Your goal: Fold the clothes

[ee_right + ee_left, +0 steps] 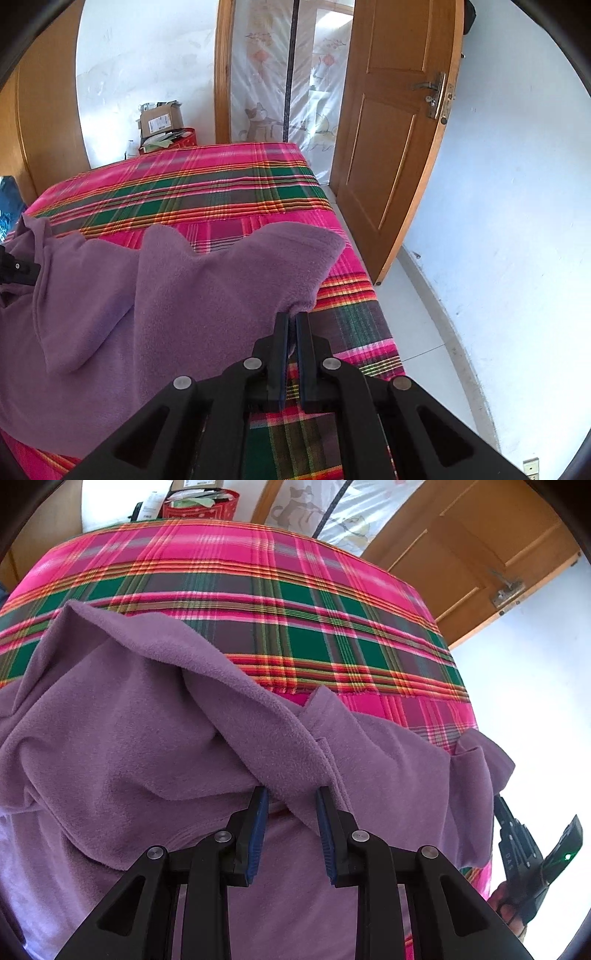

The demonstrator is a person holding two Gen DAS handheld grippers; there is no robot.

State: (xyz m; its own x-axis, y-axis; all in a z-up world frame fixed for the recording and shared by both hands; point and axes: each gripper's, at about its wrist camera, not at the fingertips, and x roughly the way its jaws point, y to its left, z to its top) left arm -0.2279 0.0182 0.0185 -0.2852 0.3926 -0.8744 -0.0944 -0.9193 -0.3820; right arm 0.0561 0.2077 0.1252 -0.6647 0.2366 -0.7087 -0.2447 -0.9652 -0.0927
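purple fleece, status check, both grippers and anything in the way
Left gripper clamped on a thick fold of the purple fleece. Right gripper shut on its edge. Fleece bunched on the plaid bed cover, nothing blocking.

Black linkage arms, silver rivets, blue-padded jaws

We see the garment (207, 295) lying on the bed (221, 184), bunched over its near half and reaching to the right edge, the far half of the bed bare. Our left gripper (291, 794) stands at the garment's near side with a fold between its fingers; our right gripper (292, 317) pinches the garment's edge by the bed's right edge. Behind the bed's far edge a box (162, 120) sits on other things against the wall. A door (391, 129) stands right of the bed.
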